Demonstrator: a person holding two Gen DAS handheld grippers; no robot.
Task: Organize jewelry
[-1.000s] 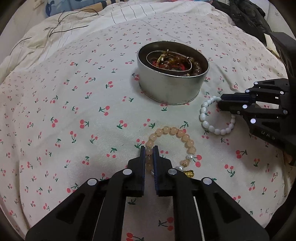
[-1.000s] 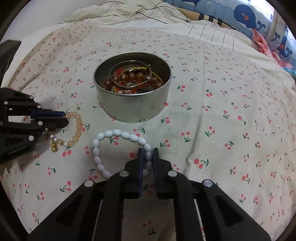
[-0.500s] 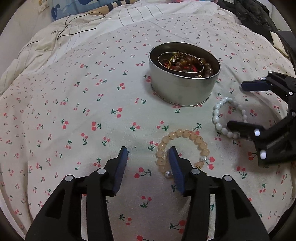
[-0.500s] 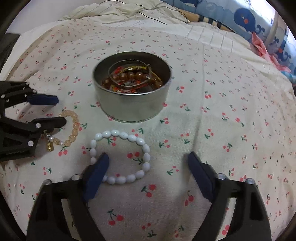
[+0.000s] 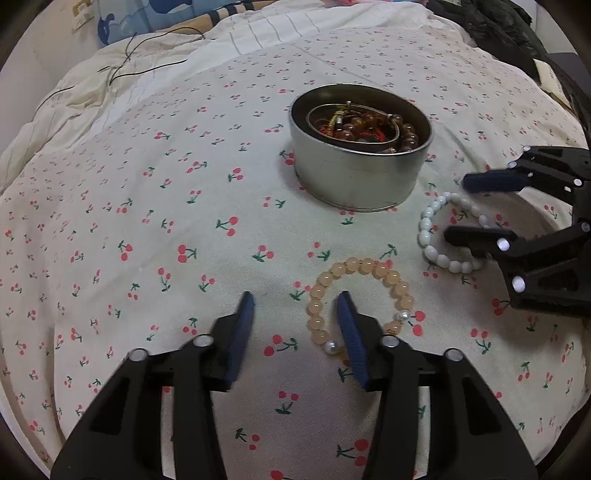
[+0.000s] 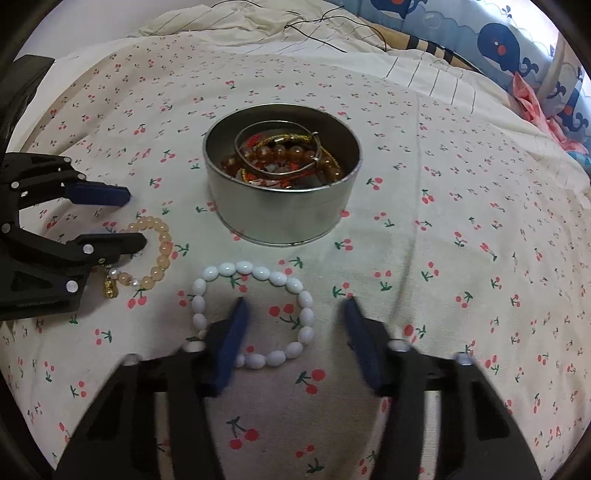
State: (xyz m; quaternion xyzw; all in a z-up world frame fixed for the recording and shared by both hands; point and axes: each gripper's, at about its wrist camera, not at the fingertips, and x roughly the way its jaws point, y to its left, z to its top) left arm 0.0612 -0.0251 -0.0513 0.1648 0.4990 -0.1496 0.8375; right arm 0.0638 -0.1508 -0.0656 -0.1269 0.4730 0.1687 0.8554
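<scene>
A peach bead bracelet [image 5: 397, 286] with pearls and a gold charm lies on the cherry-print cloth. My left gripper [image 5: 295, 301] straddles its left side; the jaws are closing and the pads do not touch the beads. To its right lies a white bead bracelet [image 6: 306, 299]. My right gripper [image 6: 295, 301] has one finger inside that ring and one outside, its jaws closing around the right side without pressing. Behind both stands a round metal tin [image 5: 360, 181] holding brown beads, a bangle and red cord. Each gripper shows in the other's view: right gripper [image 5: 458, 206], left gripper [image 6: 135, 218].
The cherry-print cloth [image 5: 166, 221] covers a soft, rumpled bed. Black cables [image 5: 147, 55] trail over the striped bedding at the back. A whale-print pillow [image 6: 517, 48] lies at the far right, and dark clothing [image 5: 498, 26] is heaped at the back.
One second ago each gripper was shut on its bracelet's beads. Both let go and spread their jaws; the bracelets now lie free on the cloth. The right jaws have since narrowed.
</scene>
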